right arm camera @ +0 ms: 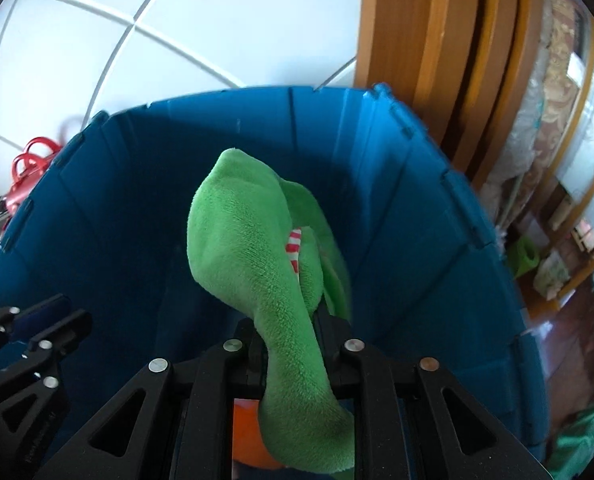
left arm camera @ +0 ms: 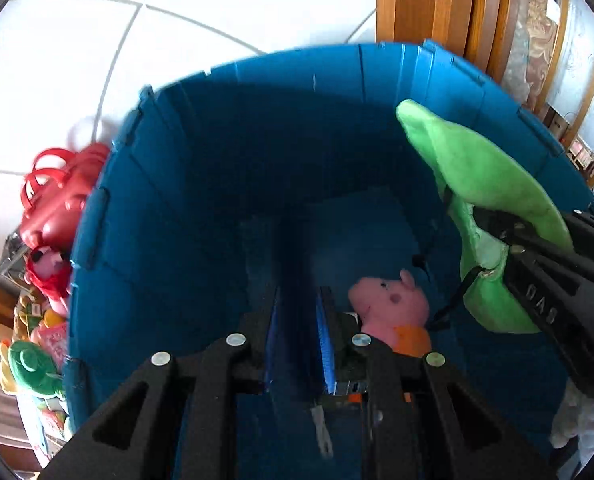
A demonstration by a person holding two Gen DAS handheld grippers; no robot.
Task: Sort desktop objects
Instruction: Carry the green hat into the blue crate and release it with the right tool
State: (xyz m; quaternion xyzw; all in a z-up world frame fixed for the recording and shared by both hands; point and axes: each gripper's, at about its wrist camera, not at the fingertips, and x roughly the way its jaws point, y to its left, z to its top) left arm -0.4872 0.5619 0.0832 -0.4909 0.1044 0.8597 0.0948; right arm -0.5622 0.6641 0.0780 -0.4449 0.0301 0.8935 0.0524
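Note:
A deep blue bin [left arm camera: 201, 184] fills both views; it also shows in the right wrist view [right arm camera: 397, 208]. A pink pig plush [left arm camera: 393, 304] in an orange top lies on its bottom. My left gripper [left arm camera: 297, 312] is open and empty, held over the bin's inside. My right gripper [right arm camera: 289, 320] is shut on a green plush toy [right arm camera: 253, 256] and holds it above the bin's inside. In the left wrist view the green plush [left arm camera: 481, 184] hangs at the right from the right gripper [left arm camera: 505, 240].
Outside the bin at the left lie a red bag [left arm camera: 57, 196], a red-and-pink plush [left arm camera: 49, 272], a green plush [left arm camera: 29, 364] and other toys. Wooden furniture [right arm camera: 437, 60] stands behind the bin at the right. The floor [left arm camera: 217, 0] is white tile.

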